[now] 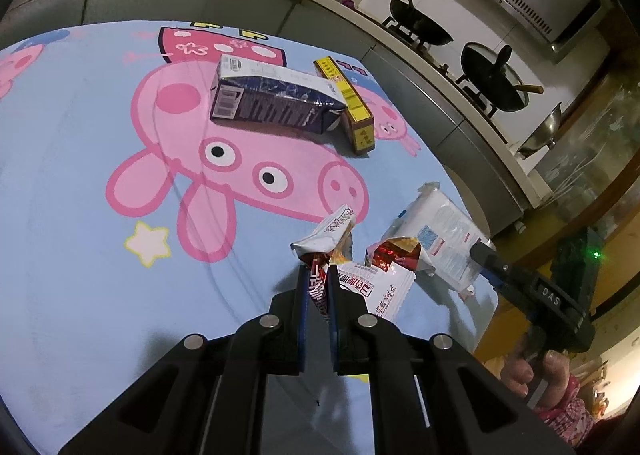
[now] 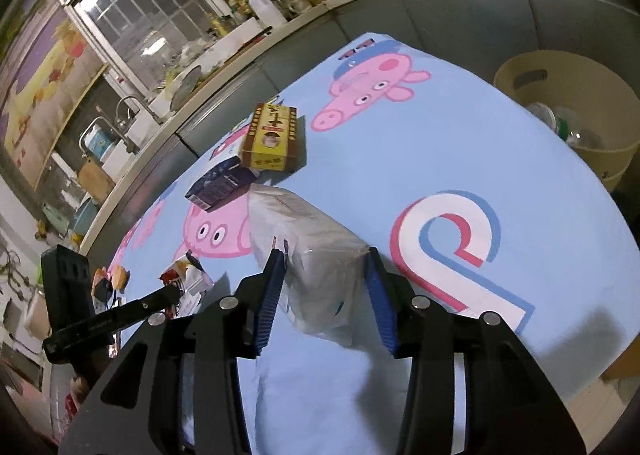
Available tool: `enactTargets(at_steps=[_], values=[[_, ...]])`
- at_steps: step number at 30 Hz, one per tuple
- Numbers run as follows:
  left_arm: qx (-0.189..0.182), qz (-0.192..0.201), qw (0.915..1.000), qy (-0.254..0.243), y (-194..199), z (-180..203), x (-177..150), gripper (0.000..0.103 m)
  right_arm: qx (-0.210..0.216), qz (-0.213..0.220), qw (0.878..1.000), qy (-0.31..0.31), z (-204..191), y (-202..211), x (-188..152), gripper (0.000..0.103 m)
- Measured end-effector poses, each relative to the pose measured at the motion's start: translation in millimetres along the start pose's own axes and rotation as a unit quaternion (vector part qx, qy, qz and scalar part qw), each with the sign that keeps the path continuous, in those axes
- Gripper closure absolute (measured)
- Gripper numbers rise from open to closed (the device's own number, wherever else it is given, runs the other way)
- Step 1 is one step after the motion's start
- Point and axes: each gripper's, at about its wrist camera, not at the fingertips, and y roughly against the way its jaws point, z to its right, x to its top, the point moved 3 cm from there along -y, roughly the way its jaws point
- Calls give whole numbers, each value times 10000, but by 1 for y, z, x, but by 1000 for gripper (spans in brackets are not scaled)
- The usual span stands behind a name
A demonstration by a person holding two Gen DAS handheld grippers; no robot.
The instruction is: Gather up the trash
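In the left wrist view my left gripper (image 1: 318, 275) is shut on a crumpled red, white and silver snack wrapper (image 1: 326, 233), whose top sticks out past the fingertips. A second opened wrapper (image 1: 394, 255) lies just right of it on the blue cartoon tablecloth (image 1: 80, 215). My right gripper (image 2: 324, 255) is open and straddles a clear-wrapped white tissue pack (image 2: 308, 231) that lies on the cloth, its blue pads close along both sides. That pack (image 1: 440, 231) also shows from the left wrist, with the right gripper (image 1: 486, 251) at its right end.
A dark blue carton (image 1: 276, 99) and a yellow box (image 1: 352, 107) lie further back on the cloth. A cream bin (image 2: 520, 71) holding rubbish stands off the table's right side. Kitchen counters with woks (image 1: 420, 27) and bottles run behind the table.
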Motion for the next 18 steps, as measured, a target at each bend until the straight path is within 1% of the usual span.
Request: enactTargets(at_steps=[3,6,11,14,16,17,18], values=[[13,-17,10000,6,-2,-1,0,94,-47,12,10000,-29,3,-1,0,53],[17,-33,10000,31,-3,-2,-1,94,-80,14,10000,47,2,-1,-1,53],[22,-33,10000,20,-3,-2,0,94,-99,-18,9995,299,-5,-1,-2,48],[38,-62,10000,43,-5,-5,-2,93,-127,-85,9983,559,-11,-2,-4,44],[43,-65,9999,69,-6,-5,-3,89,-149,-128,9968,771,-17,-3,-6,40],[33,-65,9999,104,-6,-6,-4,83,-170,-150,9954,932,-21,-2,-7,39],[1,-70,9999,137,-7,-7,-4,80,-183,-163,9943,1042,-23,-2,-9,37]])
